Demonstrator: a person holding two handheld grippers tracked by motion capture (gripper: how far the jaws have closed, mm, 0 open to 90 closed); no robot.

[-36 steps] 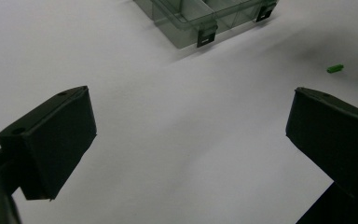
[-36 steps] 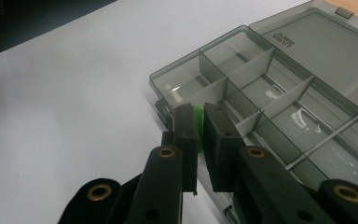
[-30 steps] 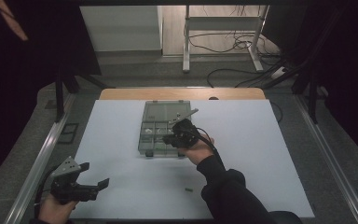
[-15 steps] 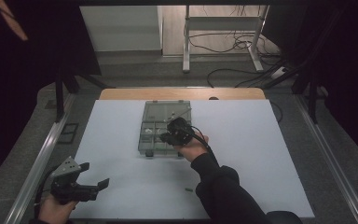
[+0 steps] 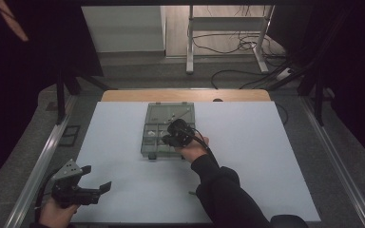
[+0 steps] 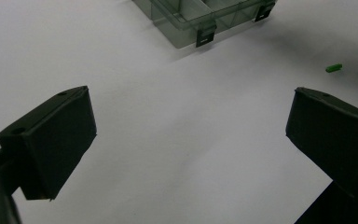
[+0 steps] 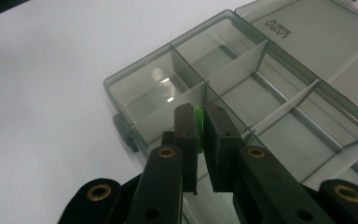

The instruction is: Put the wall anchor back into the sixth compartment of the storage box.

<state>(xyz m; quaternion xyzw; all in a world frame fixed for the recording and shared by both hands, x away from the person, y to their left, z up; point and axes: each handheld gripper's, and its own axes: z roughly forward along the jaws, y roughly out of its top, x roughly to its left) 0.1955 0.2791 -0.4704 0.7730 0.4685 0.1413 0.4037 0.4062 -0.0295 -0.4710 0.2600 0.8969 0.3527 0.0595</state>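
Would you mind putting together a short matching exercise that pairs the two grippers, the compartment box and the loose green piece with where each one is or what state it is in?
Things:
1. left gripper
2. right gripper
3. compartment box
4. loose green piece

States or places:
A. lies alone on the white table, apart from the box
B. fingers closed on a small green part over the box
C. open lid, clear dividers, mid-table
D. fingers wide apart, nothing between them, near the table's front left corner

Pairs: 1-D, 2-B, 3-C, 4-A
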